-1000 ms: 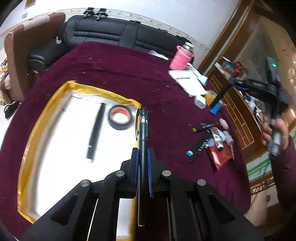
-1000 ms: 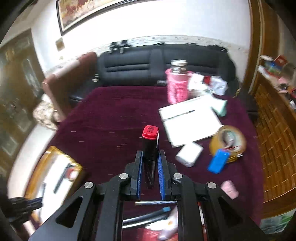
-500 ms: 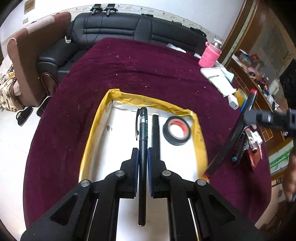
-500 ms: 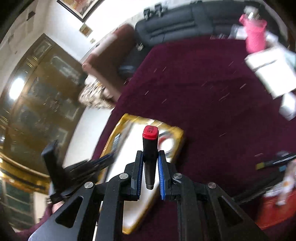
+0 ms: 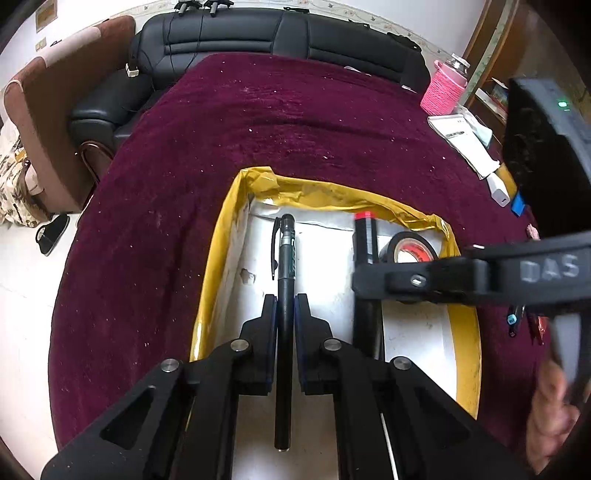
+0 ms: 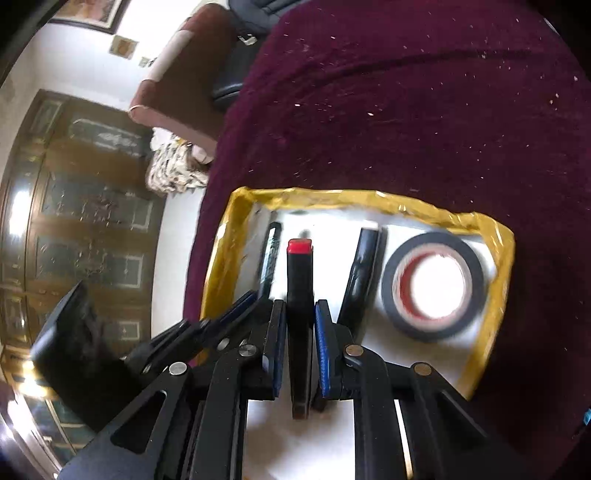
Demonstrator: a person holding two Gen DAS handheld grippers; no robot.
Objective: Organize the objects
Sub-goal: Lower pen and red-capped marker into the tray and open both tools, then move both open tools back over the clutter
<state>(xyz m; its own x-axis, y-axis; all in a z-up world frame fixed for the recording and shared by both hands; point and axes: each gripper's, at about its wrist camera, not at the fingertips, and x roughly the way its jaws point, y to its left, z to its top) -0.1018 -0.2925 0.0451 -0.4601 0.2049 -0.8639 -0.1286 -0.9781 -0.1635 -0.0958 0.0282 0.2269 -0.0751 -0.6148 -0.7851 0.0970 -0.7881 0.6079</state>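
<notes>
You've got the left gripper [image 5: 284, 306] clamped on a pen [image 5: 285, 295] and the right gripper [image 6: 299, 325] on a marker [image 6: 300, 295], both mid-frame over the tray [image 5: 221, 236], ready to drop in.

Left hand-held gripper [image 5: 284, 318]: jaws clamped on a black pen [image 5: 285, 280]; pen runs straight ahead over the tray, clip on its left side
Tray [image 5: 218, 254]: white floor, crumpled yellow rim; rests on the maroon tabletop [image 5: 229, 122]
Right hand-held gripper [image 5: 373, 280]: reaches in from the right across the tray; grips a black marker with a red cap [image 5: 365, 236]
Tape roll [image 5: 410, 249]: black, red core; lies in the tray's far right corner, just beside the marker
Far right: pink bottle [image 5: 445, 90]; white notepad [image 5: 463, 142]
Behind the tabletop: black sofa [image 5: 258, 33]
</notes>
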